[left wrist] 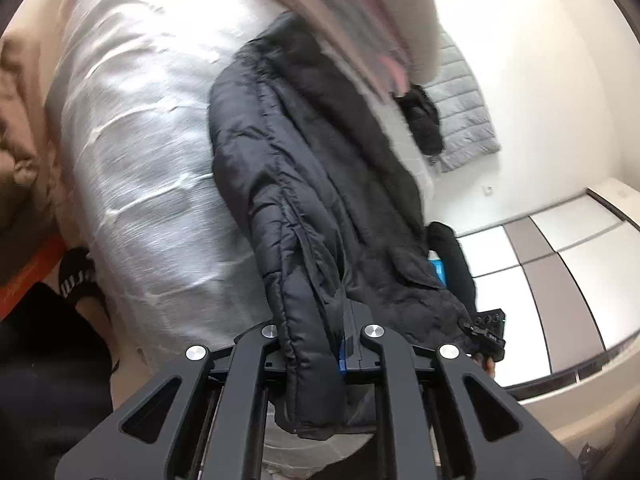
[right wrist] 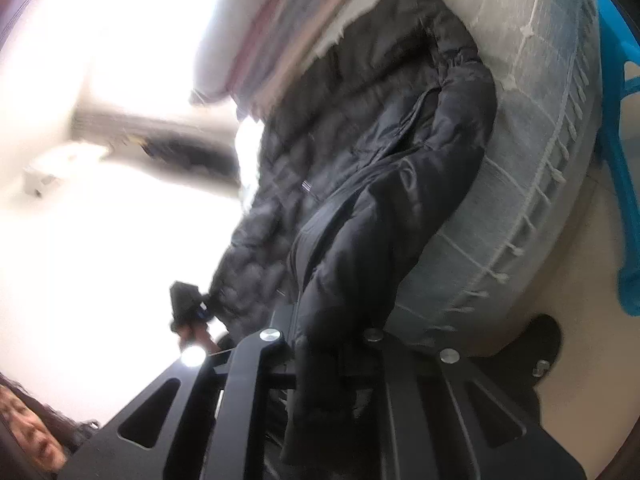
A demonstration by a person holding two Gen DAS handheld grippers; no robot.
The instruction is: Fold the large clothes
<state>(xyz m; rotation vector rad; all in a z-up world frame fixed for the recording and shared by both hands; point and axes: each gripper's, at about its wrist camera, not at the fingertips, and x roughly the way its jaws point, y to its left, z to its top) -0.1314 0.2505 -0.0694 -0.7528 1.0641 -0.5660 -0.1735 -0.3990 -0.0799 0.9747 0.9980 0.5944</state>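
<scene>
Left gripper (left wrist: 320, 344) at 6 o'clock, jaws clenched on black puffer jacket (left wrist: 304, 168). Right gripper (right wrist: 320, 344) likewise clamped on jacket hem. Jacket stretching toward 12 o'clock over grey mattress (left wrist: 132, 128). Beyond, blurred, perhaps striped bedding (left wrist: 360, 20).

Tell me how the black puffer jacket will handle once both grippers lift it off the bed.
The black puffer jacket will probably sag: it already droops limply over the left gripper and the right gripper. Its quilted, puffy fill suggests bulky but light. The shiny shell looks slick, so it may slip.
</scene>
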